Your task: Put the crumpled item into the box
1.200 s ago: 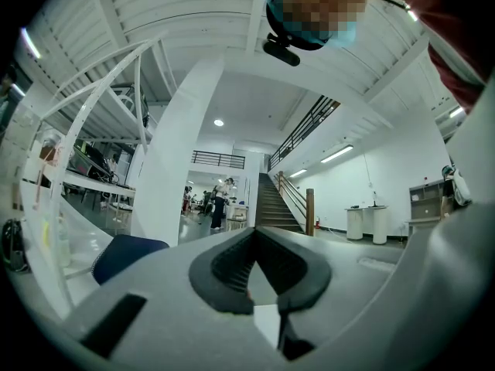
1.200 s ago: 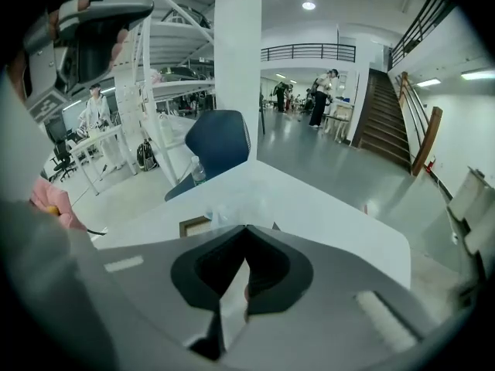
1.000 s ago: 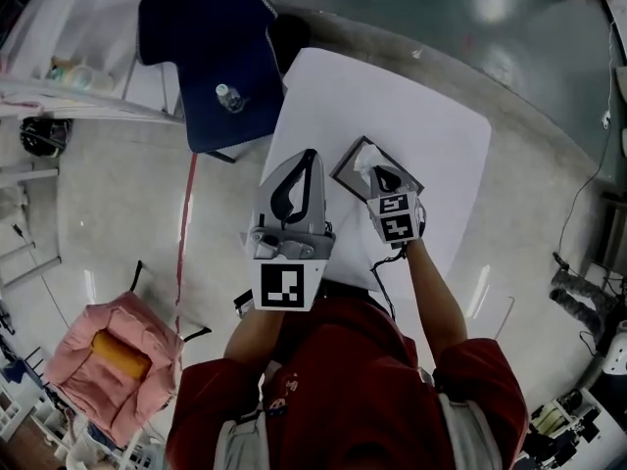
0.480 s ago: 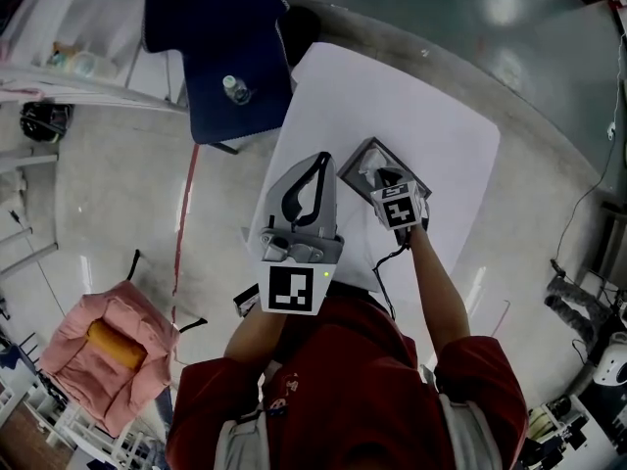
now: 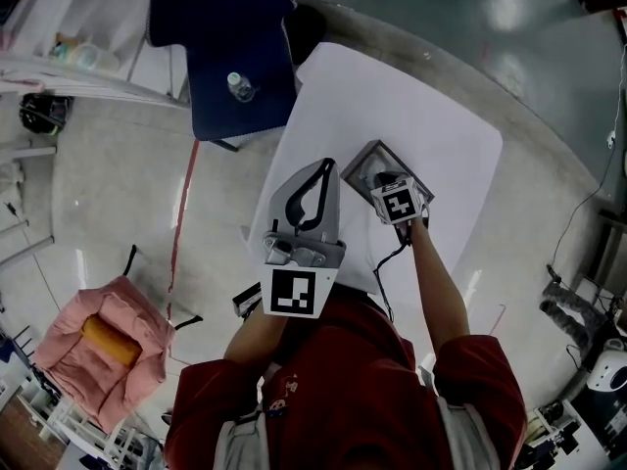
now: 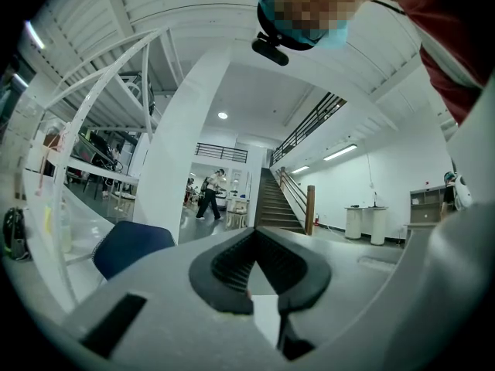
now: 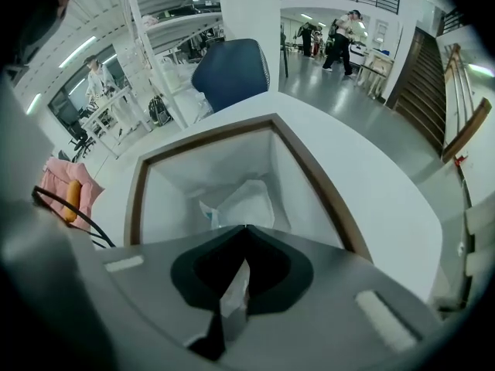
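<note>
An open box (image 5: 355,160) with a brown rim (image 7: 138,199) and white inside stands on the white table (image 5: 431,116). In it lies the crumpled white item (image 7: 241,201). My right gripper (image 5: 385,177) hangs just over the box's near edge, and its jaws (image 7: 246,229) are shut, with a strip of the crumpled item pinched between them. Left of the box, my left gripper (image 5: 326,164) is held above the table. It is shut (image 6: 252,232) with nothing in it and faces out across the hall.
A blue chair (image 5: 220,47) with a small bottle (image 5: 239,87) on its seat stands beyond the table's far left corner. A pink padded seat (image 5: 93,346) sits on the floor at lower left. People walk in the hall (image 6: 209,195) far off.
Almost nothing differs. The view has shifted a little and the right gripper sits slightly closer over the box. The left gripper stays raised.
</note>
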`<state>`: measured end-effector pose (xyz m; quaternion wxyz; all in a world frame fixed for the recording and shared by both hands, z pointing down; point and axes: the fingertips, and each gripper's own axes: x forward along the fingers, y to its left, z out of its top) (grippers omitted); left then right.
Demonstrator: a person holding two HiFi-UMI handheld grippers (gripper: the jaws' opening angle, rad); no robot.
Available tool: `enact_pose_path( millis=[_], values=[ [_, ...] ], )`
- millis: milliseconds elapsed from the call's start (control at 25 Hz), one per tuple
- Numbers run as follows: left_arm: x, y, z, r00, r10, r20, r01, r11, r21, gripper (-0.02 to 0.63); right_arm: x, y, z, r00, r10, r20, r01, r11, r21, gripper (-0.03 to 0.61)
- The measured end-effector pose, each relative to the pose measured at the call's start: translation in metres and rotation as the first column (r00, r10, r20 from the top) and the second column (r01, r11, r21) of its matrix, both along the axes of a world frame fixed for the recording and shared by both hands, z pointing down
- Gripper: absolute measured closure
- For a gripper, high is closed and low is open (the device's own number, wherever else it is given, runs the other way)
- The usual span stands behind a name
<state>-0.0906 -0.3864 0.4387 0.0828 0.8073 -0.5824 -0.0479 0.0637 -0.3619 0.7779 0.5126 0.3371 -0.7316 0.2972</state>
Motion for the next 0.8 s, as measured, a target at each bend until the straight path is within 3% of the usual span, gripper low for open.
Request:
enact_pose_path(
  millis=[800],
  values=[
    [0.003, 0.0068, -0.0059, 1.0, -0.007, 0.01, 0.007, 1.0, 0.009, 0.611, -0.0003, -0.002, -0.0055, 1.0, 0.001, 0.031, -0.002, 1.0, 0.01, 0.482]
  ],
)
